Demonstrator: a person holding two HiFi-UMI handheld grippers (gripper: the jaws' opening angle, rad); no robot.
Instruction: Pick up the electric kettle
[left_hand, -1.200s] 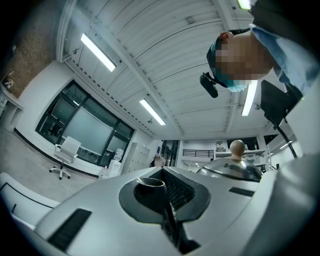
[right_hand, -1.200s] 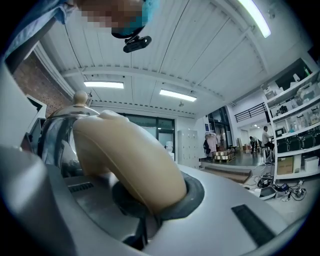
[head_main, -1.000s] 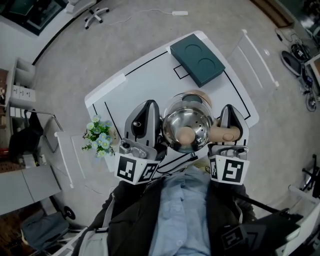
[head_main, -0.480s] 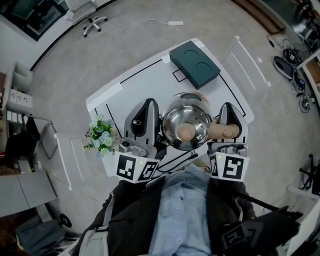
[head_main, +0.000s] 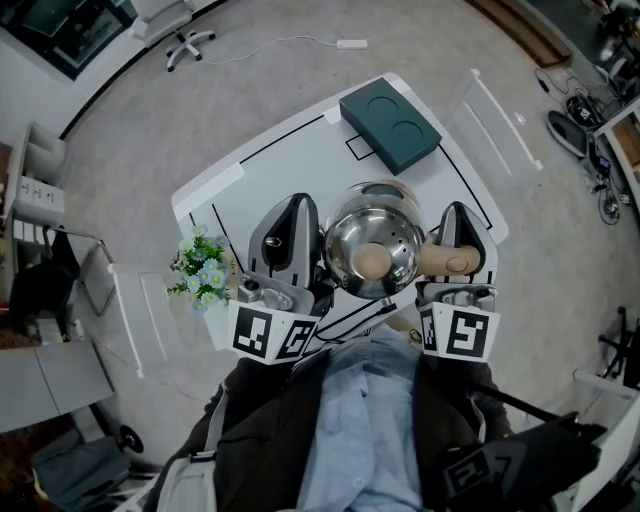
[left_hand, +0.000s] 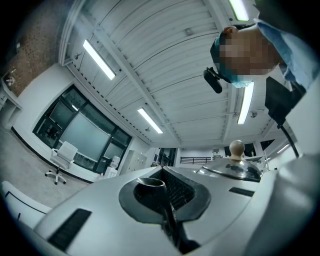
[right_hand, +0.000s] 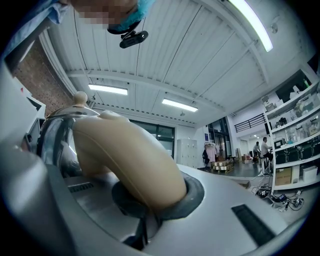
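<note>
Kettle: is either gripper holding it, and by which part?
Both. The right gripper has its jaws shut on the electric kettle's beige handle; the left gripper has its jaws shut on the metal spout.

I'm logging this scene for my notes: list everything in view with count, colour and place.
Stainless-steel electric kettle with beige handle and wooden lid knob: one, silver, over the table's near side.
Dark green rectangular box: one, table's far end.
Bunch of white-and-blue flowers: one, table's left edge.
White table with black lines: one, centre.
White office chair: one, floor, far left.
Left hand-held gripper: one, grey, shut on the kettle's spout.
Right hand-held gripper: one, grey, shut on the kettle's handle.
</note>
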